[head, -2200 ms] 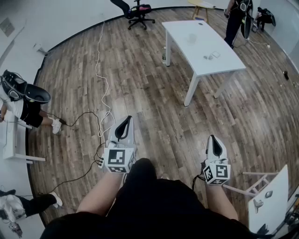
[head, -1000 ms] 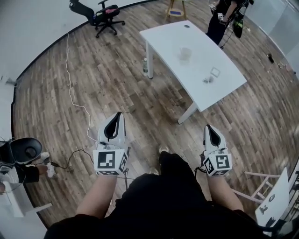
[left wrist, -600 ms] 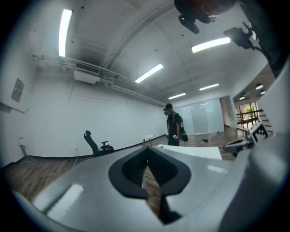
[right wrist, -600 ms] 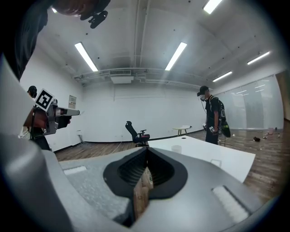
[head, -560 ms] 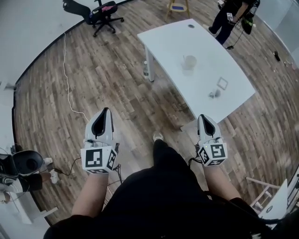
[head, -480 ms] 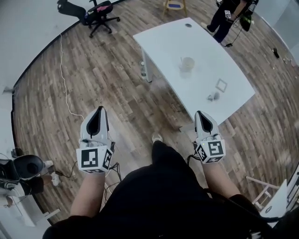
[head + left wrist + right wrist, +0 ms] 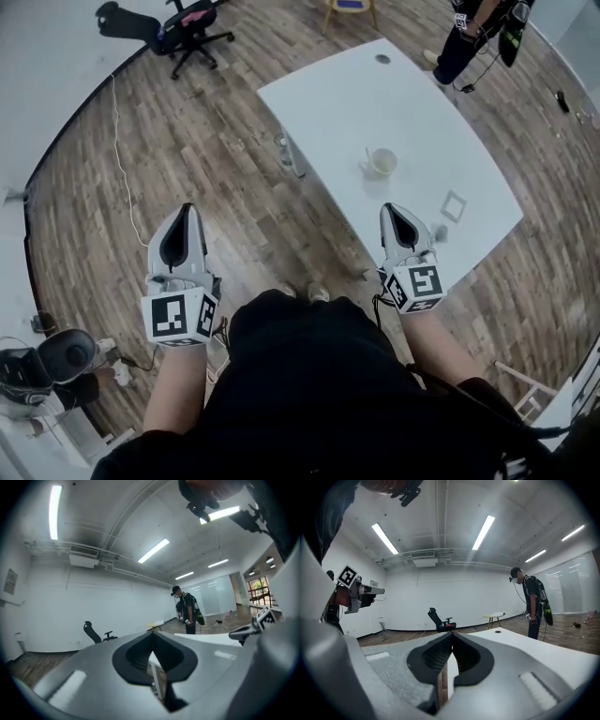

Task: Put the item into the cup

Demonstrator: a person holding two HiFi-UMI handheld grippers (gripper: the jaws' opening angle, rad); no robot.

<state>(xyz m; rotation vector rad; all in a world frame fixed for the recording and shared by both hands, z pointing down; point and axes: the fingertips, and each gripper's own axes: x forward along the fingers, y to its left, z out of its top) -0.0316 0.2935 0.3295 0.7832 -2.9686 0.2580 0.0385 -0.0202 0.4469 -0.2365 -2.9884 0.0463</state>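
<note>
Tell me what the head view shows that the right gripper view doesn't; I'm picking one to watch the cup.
Only the head view: the cup and a small square item on the white table, and a bottle by the table leg. Only the right gripper view: the ceiling lights and the right gripper's jaws, shut with nothing between them. Both: the table, the black office chair, the standing person and the left gripper.

We are looking at a white tabletop (image 7: 412, 103) carrying a cream cup (image 7: 382, 164), standing on a brown wood-plank floor (image 7: 216, 150). We are holding a pale grey left tool (image 7: 187, 212) and right tool (image 7: 388, 212), both wearing black-and-white square markers.
</note>
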